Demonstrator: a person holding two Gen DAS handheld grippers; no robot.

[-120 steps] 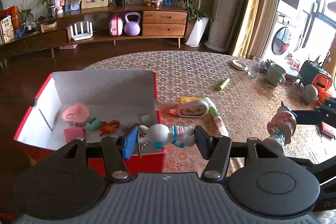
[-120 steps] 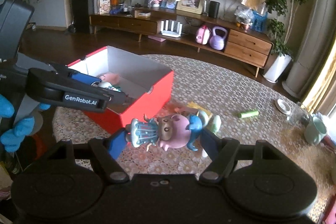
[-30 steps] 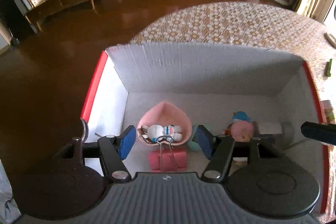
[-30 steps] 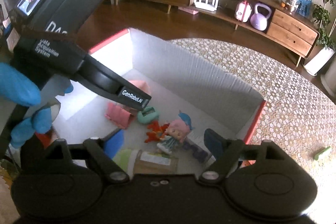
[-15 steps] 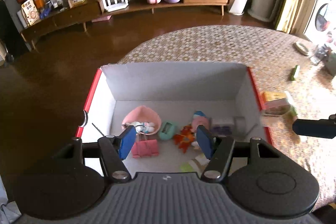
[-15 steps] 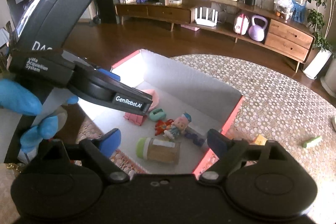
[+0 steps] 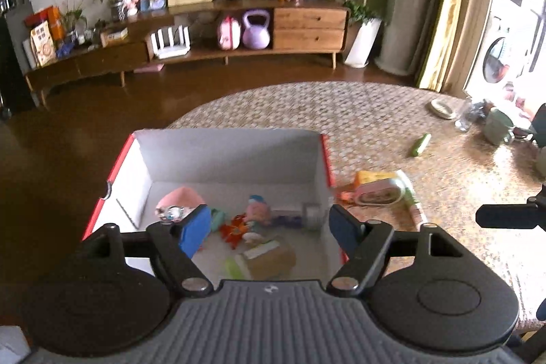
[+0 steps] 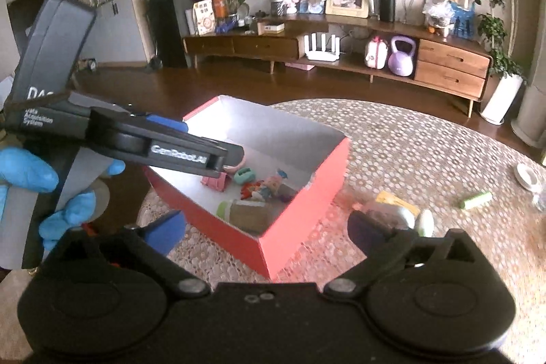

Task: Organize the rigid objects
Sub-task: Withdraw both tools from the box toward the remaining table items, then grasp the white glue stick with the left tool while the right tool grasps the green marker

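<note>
Left tongs point(image 7: 269, 229): jaws just widened, nothing between them, above the near end of the box. Right tongs point(image 8: 266, 227): jaws just spread to full width, empty, over the box corner. Red box point(image 7: 326, 156) on patterned worktop point(image 7: 375, 111): holds pink doll point(image 7: 257, 210), brown jar point(image 7: 269, 256), pink shell point(image 7: 181, 197), orange toy point(image 7: 233, 229). Beside the box, right: white tape dispenser point(image 7: 378, 195). Farther: green tube point(image 7: 420, 144).

"GenRobot.AI" on left gripper point(image 8: 218, 159) arm, housing perhaps "Data Acquisition System"
</note>
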